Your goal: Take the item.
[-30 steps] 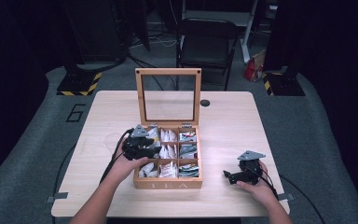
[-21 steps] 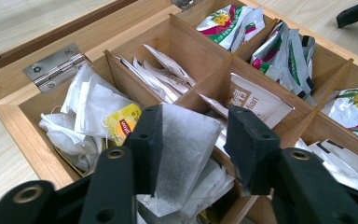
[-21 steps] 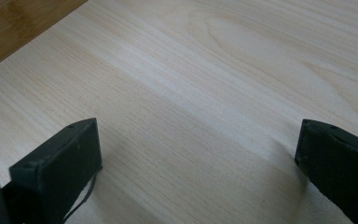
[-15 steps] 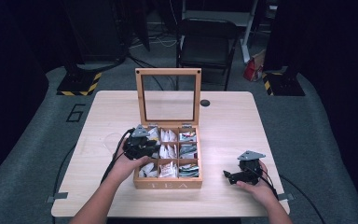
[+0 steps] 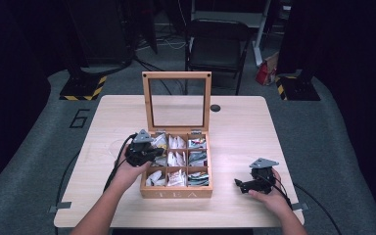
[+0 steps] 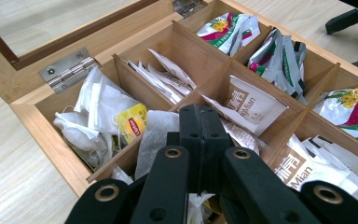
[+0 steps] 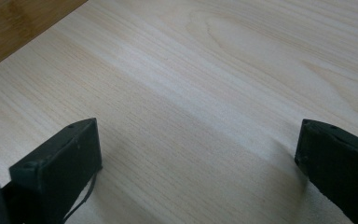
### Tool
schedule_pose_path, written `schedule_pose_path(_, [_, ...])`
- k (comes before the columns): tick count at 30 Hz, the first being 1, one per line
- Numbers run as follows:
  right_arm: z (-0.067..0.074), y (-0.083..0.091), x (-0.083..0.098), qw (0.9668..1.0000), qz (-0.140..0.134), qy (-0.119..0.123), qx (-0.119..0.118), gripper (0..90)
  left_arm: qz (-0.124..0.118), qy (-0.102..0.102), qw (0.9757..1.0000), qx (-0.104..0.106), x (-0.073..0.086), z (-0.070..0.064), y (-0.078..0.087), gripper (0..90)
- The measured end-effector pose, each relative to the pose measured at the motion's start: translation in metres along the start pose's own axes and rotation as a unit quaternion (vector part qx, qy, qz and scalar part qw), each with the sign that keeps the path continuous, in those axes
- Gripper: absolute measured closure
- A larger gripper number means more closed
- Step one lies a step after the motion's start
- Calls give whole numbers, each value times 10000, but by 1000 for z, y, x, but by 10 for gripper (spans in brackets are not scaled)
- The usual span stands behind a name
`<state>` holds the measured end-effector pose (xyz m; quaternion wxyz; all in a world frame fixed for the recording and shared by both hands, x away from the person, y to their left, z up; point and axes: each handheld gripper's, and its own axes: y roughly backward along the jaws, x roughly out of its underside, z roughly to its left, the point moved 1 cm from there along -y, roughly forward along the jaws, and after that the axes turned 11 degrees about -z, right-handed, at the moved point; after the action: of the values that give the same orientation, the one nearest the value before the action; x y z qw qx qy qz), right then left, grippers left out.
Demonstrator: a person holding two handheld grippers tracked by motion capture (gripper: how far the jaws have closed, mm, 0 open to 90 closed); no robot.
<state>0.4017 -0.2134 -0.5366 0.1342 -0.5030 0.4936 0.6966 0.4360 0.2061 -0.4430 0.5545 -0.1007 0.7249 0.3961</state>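
A wooden tea box [image 5: 176, 194] stands open at the table's front middle, its glass-paned lid [image 5: 176, 76] upright. Its nine compartments hold tea bags and sachets. My left gripper [image 5: 152, 152] hangs over the box's left column with its jaws pressed together. In the left gripper view the left gripper [image 6: 200, 116] sits just above a white tea bag [image 6: 156, 135], next to a yellow-tagged bag [image 6: 133, 123]; I see nothing between the jaws. My right gripper [image 5: 239, 184] rests on the table right of the box. The right gripper [image 7: 198, 149] is open over bare wood.
The light wooden table [image 5: 245, 132] has free room to the left, right and behind the box. A small black round cap [image 5: 215, 107] lies near the far edge. A black chair [image 5: 218, 44] stands beyond the table.
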Motion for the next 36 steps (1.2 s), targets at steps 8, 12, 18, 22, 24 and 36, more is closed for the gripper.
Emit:
schedule_pose_path(8, [0,0,0,10000,0,3,1,0,-100,51,9999,-45,-2,2,7,900])
schedule_pose_path(12, [0,0,0,10000,0,4,1,0,-147,58,9999,-41,-5,4,14,900])
schedule_pose_path(18, [0,0,0,10000,1,1,-1,0,-265,67,9996,-56,-14,7,26,900])
schedule_pose_path(22, [0,0,0,10000,0,-1,-1,0,-283,71,9996,-52,-18,8,31,900])
schedule_pose_path(24, [0,0,0,10000,0,4,1,0,-316,57,9995,-53,-20,8,34,900])
schedule_pose_path(36, [0,0,0,10000,0,0,-1,0,-404,75,9991,-66,-32,8,44,900])
